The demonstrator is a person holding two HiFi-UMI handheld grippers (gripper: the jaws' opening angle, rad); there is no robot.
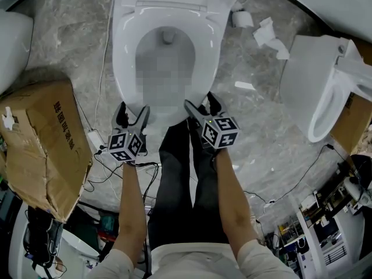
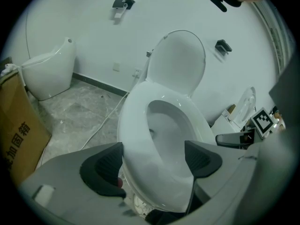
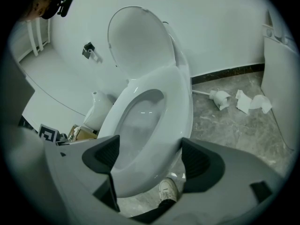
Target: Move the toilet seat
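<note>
Spread wide at the left gripper (image 2: pixel 152 161), with the front rim of the toilet seat (image 2: pixel 136 121) between the jaws; cannot tell whether touching. Likewise at the right gripper (image 3: pixel 150 158): jaws wide apart, straddling the same front rim from the other side. Seat down flat on the bowl, lid (image 2: pixel 180 62) upright against the wall. Left gripper view, not the right: cardboard box (image 2: pixel 18 135) and second toilet (image 2: pixel 47 74). Right gripper view, not the left: shoe (image 3: pixel 166 191) below the rim, crumpled paper (image 3: pixel 253 102) on the floor.
</note>
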